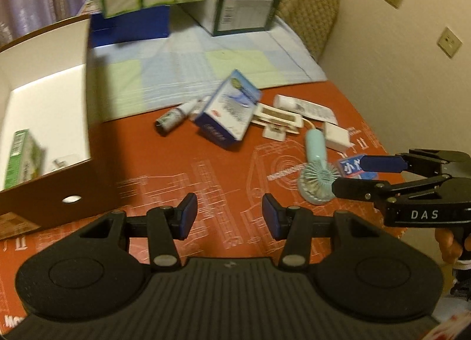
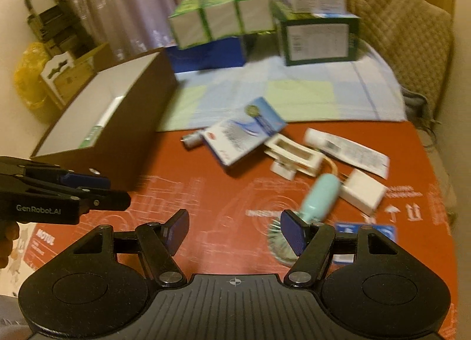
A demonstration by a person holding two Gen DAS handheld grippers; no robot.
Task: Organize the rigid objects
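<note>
The large brown cardboard box with white inside stood open at the left of the red mat; a green carton lay in it. The blue-and-white carton and small mint handheld fan lay outside. The left gripper and right gripper were both released, grasping nothing.

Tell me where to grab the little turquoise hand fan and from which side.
Grip the hand fan by its smooth handle, coming from above with the right tool. It lies flat, and the handle is narrow and bare, while the round ribbed head is wider.
</note>
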